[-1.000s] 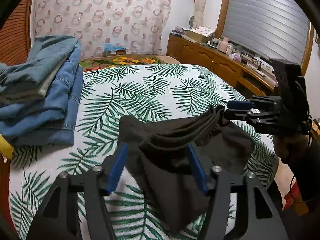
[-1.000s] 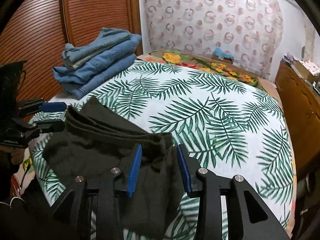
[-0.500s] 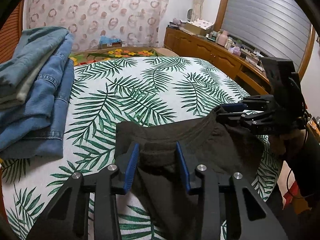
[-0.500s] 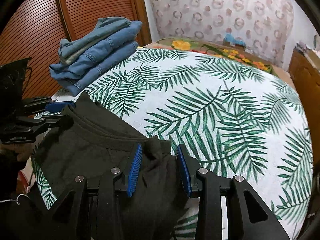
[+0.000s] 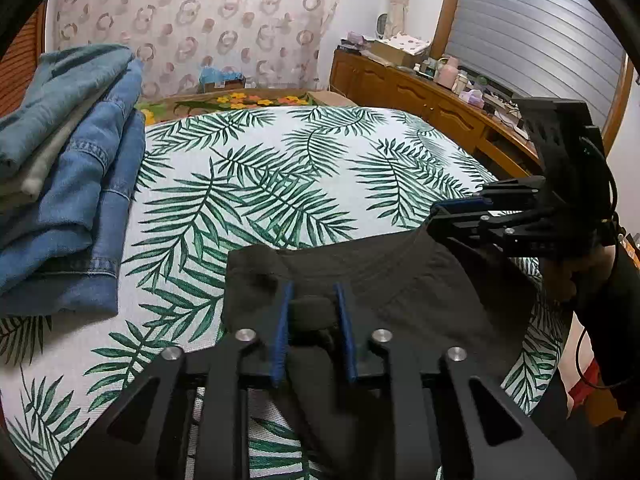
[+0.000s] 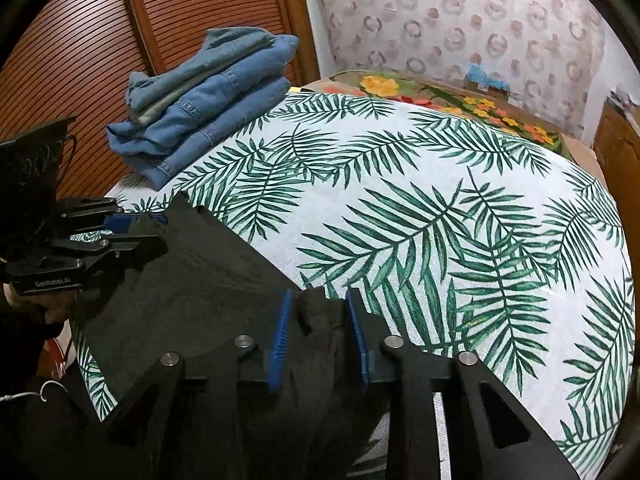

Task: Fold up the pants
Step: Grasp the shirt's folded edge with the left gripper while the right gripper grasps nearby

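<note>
Dark pants [image 5: 400,280] lie flat near the front edge of the palm-leaf bed cover [image 5: 280,184], their far edge pulled straight between my two grippers. My left gripper [image 5: 313,312] sits over the left corner; its jaws are closing, and the blue pads press a bunched fold of the fabric. From the right wrist view this left gripper [image 6: 140,228] shows at the far left, pinching the corner. My right gripper [image 6: 318,320] is also closing, with a fold of the pants [image 6: 208,280] squeezed between its pads. In the left wrist view, the right gripper [image 5: 444,216] holds the right corner.
A stack of folded blue jeans [image 5: 68,200] [image 6: 208,100] lies on the bed's far left. A floral blanket [image 5: 240,102] lies at the head of the bed. A cluttered wooden dresser [image 5: 440,108] runs along the right wall; slatted wooden doors [image 6: 120,40] stand behind the jeans.
Both pairs of jaws have narrowed onto the fabric. The pants, bunched and sagging between the grippers before, now lie flatter on the bed with a straight far edge.
</note>
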The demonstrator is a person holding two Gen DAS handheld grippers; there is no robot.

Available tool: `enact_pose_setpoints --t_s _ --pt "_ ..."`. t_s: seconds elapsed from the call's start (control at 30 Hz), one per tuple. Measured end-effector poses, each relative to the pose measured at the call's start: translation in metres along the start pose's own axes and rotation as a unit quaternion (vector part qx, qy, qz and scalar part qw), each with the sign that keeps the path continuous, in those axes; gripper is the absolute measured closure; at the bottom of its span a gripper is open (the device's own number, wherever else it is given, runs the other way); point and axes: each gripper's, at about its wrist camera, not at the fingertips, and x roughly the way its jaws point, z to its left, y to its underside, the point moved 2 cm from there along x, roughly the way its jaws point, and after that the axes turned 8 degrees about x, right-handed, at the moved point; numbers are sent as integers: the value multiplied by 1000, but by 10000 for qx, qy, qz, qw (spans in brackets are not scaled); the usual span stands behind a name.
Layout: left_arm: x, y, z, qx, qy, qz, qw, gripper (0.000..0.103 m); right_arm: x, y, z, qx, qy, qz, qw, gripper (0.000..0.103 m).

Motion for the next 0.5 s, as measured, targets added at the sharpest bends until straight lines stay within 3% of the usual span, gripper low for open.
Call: enact_pose_setpoints --t_s 0.03,0.13,0.3,0.5 --pt "-1 -1 0 -16 6 -20 10000 85 0 0 1 -26 -13 2 10000 87" --pt "-8 -5 -2 -11 27 -132 9999 86 -9 1 0 14 -9 -133 9999 93" --pt "-10 -15 -6 50 37 -196 9998 86 -29 2 1 178 265 -580 9978 93" --pt "-3 -15 0 -26 -150 -10 9999 73 -18 8 11 52 565 -458 9973 93"
